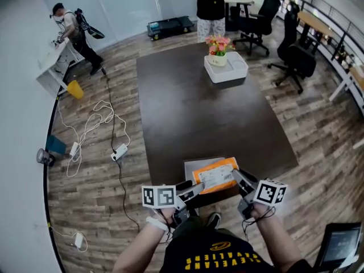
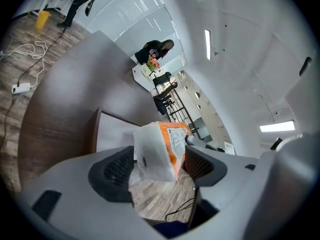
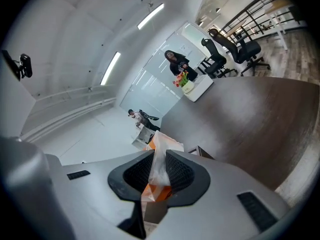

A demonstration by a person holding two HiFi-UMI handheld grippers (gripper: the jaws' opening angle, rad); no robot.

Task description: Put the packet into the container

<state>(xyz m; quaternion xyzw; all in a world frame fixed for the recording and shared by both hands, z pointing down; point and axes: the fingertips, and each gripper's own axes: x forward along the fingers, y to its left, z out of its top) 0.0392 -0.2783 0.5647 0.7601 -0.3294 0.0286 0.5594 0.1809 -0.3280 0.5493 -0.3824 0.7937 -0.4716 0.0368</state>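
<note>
Above container (image 1: 189,172) | left hand-held gripper (image 1: 196,187), right hand-held gripper (image 1: 238,178) clamp packet (image 1: 215,176) (level) | forearms (image 1: 139,246) converge

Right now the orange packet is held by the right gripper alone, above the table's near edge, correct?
Not alone: the left gripper view shows the left gripper shut on the packet too. The right gripper also holds it, above the near edge of the table.

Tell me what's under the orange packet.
The container at the near edge of the table sits beneath the packet; its rim and pale inside show. Whatever lies directly below the packet is covered.
</note>
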